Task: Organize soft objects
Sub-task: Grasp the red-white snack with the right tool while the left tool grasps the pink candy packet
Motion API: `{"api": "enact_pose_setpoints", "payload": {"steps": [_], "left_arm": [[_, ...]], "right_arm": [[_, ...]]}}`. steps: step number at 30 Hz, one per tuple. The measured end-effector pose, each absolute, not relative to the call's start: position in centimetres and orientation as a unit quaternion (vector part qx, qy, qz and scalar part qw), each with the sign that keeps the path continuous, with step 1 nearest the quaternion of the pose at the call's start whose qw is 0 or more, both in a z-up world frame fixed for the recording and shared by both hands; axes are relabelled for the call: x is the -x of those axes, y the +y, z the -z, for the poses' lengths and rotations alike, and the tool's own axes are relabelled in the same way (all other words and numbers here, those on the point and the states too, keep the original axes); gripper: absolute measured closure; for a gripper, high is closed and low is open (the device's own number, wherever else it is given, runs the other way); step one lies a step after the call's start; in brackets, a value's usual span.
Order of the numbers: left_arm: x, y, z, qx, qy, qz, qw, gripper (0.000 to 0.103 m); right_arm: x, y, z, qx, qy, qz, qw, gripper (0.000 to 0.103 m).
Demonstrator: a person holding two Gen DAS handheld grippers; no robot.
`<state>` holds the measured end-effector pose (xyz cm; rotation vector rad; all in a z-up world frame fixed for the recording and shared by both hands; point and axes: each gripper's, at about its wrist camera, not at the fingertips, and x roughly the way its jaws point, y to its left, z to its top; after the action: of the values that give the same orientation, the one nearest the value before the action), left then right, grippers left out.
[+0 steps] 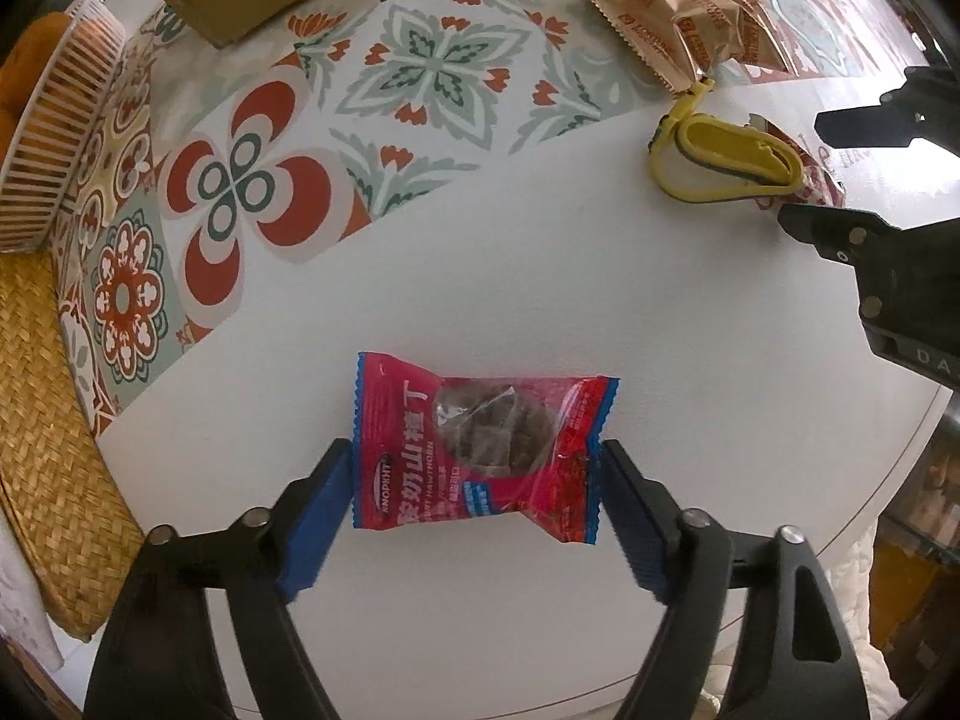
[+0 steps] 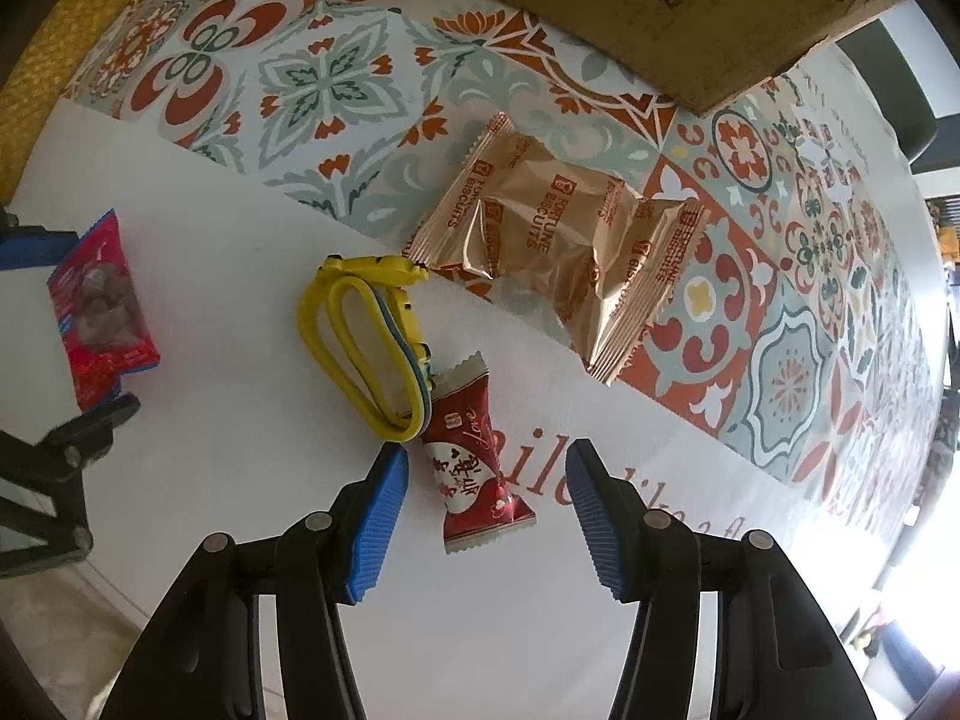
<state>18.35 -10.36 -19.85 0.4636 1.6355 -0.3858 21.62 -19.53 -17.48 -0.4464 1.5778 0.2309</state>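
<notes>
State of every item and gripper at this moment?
Pink hawthorn snack packet: sealed, flat, between left pads.
Red candy: sealed, between right pads.
Fortune biscuit packets: sealed, overlapping.
Yellow bands: loose.
Left gripper: open.
Right gripper: open.

The hawthorn snack packet [image 1: 480, 450] lies on the desk [image 1: 480, 276] between the left tongs [image 1: 474, 516]; farther right, the looped strap [image 2: 366, 348] lies beside the candy wrapper [image 2: 474, 468], seemingly touching its top end; the wrapper sits between the right tongs [image 2: 486, 516]; behind them lie the biscuit packets [image 2: 558, 252], on the patterned mat [image 2: 336, 78]; behind that stands the cardboard box [image 2: 660, 6].
</notes>
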Motion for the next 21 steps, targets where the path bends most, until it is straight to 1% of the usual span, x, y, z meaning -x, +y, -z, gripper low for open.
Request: {"api": "enact_pose_setpoints", "payload": {"steps": [3, 5, 8, 9, 11, 13, 16, 21], "left_arm": [[-18.6, -10.3, 20.0, -0.201, 0.715, 0.17, 0.648, 0.025], [-18.7, -10.3, 19.5, -0.2, 0.712, 0.172, 0.651, 0.027], [-18.4, -10.3, 19.0, -0.194, 0.709, 0.177, 0.655, 0.031], [-18.2, -10.2, 18.9, -0.193, 0.706, 0.179, 0.657, 0.033], [-18.2, -10.2, 18.7, -0.192, 0.702, 0.18, 0.662, 0.036], [-18.1, -10.2, 18.7, -0.191, 0.699, 0.182, 0.665, 0.041], [-18.0, -10.3, 18.5, -0.179, 0.695, 0.188, 0.671, 0.045], [-18.2, -10.4, 16.7, -0.159, 0.683, 0.197, 0.685, 0.047]], "right_arm": [[-22.1, -19.9, 18.2, 0.193, 0.706, -0.102, 0.673, 0.05], [-22.1, -20.0, 18.4, 0.188, 0.706, -0.105, 0.675, 0.054], [-21.9, -20.0, 18.4, 0.177, 0.707, -0.109, 0.676, 0.066], [-21.8, -19.9, 18.4, 0.177, 0.707, -0.11, 0.676, 0.074], [-21.2, -19.7, 18.4, 0.178, 0.705, -0.109, 0.677, 0.077], [-20.8, -19.6, 18.3, 0.173, 0.706, -0.11, 0.678, 0.079], [-20.0, -19.4, 18.2, 0.165, 0.709, -0.114, 0.676, 0.079], [-18.1, -19.2, 17.5, 0.155, 0.711, -0.119, 0.676, 0.079]]}}
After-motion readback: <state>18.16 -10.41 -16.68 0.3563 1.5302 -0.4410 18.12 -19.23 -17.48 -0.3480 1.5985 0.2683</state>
